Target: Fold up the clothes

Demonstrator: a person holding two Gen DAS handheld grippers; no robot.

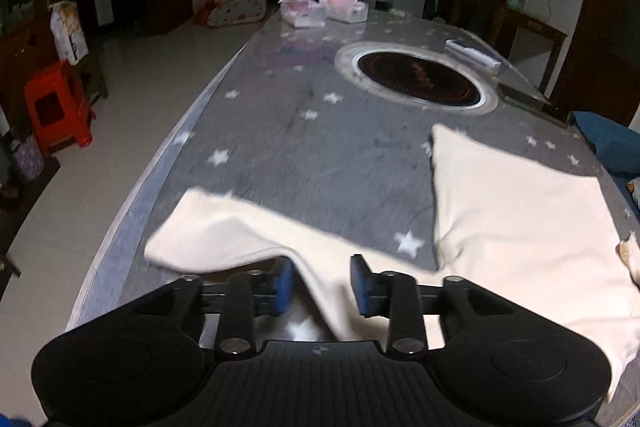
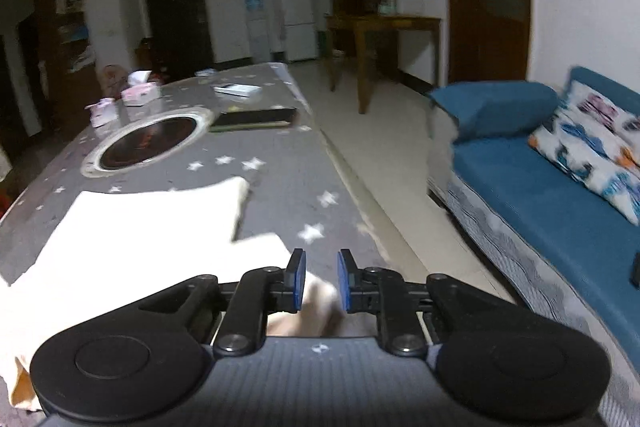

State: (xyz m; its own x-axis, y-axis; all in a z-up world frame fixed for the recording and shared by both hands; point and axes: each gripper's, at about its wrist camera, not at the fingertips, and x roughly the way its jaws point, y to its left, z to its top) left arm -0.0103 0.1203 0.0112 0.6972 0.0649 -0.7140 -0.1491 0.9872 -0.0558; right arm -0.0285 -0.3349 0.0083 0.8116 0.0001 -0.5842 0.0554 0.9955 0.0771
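Across the lower frame, a cream garment (image 1: 520, 219) lies partly folded on the bench (image 1: 304, 147).
Left gripper (image 1: 320, 281) straddles a loose sleeve (image 1: 224, 235), jaws apart; right gripper (image 2: 322, 281) gapes over cloth, gripping nothing; folds remain.

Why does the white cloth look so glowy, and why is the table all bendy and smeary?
Right wrist view: the cream garment is overexposed, its folds washed out. Left wrist view: the sleeve is motion-blurred, and the table edge curves from fisheye distortion. The room behind is dim.
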